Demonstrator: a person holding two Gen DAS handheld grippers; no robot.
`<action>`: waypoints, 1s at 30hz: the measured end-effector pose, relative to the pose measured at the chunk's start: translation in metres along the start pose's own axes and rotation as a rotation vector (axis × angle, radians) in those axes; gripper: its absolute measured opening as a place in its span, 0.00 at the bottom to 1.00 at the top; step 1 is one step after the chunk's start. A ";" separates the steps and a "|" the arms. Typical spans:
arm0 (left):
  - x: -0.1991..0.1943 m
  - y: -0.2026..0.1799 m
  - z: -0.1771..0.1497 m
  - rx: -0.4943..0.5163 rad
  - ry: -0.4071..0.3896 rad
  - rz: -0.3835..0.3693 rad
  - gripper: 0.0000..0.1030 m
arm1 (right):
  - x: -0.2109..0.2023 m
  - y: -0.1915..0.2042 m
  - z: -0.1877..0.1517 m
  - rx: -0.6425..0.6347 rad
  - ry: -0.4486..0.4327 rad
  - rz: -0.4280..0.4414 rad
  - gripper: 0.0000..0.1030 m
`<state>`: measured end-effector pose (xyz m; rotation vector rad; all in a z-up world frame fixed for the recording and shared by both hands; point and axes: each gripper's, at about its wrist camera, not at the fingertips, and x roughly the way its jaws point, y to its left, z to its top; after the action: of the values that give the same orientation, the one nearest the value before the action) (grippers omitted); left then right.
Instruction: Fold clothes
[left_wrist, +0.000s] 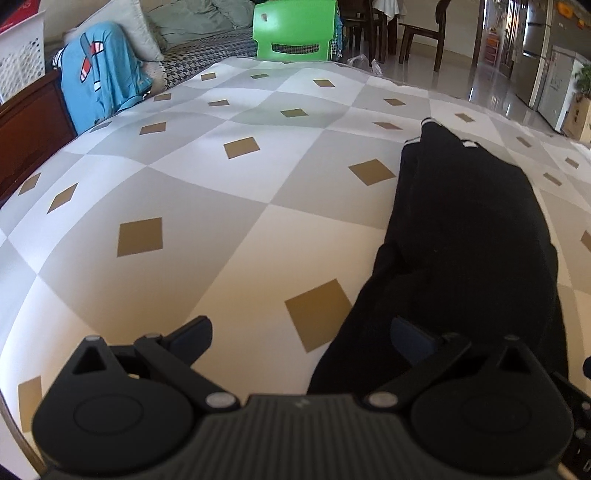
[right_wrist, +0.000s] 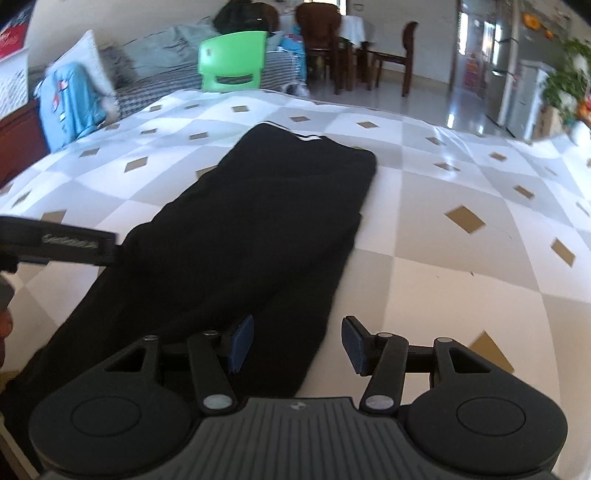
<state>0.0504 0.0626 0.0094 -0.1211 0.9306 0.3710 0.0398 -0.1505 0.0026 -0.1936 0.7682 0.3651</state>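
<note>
One black garment (right_wrist: 258, 229), long and folded lengthwise, lies flat on the table (right_wrist: 443, 280), which is covered by a cloth of grey and white diamonds with small tan lozenges. In the right wrist view it runs from the lower left of the frame up to the centre, its far end edged with a thin white stripe. In the left wrist view the same garment (left_wrist: 469, 229) fills the right half of the frame.

There are two tools. The left hand-held gripper (left_wrist: 306, 338) sits at the bottom of its own view with both fingers spread wide and nothing clamped; its right finger hangs over the near end of the garment, the left one over bare cloth. The right hand-held gripper (right_wrist: 297, 345) is likewise released, its two blue pads (right_wrist: 242, 345) apart, the left pad over the garment's near right edge and the right pad over the tablecloth; whether either touches the fabric cannot be told.

Beyond the table stand one green plastic chair (right_wrist: 232, 61), one blue garment (left_wrist: 103, 77) draped at the upper left, and at least two dark wooden chairs (right_wrist: 397, 55) at the upper right.
</note>
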 end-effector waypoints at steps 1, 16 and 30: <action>0.004 -0.002 0.000 0.007 0.005 0.014 1.00 | 0.004 0.003 -0.001 -0.027 0.008 -0.023 0.50; 0.024 0.012 0.003 -0.066 0.034 0.048 1.00 | 0.007 -0.008 -0.007 -0.015 0.022 -0.161 0.55; -0.001 0.016 -0.003 -0.013 0.033 0.039 1.00 | -0.004 -0.046 -0.005 0.183 0.103 -0.087 0.55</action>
<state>0.0422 0.0766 0.0093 -0.1211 0.9643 0.4122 0.0520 -0.1955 0.0034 -0.0736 0.8867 0.2026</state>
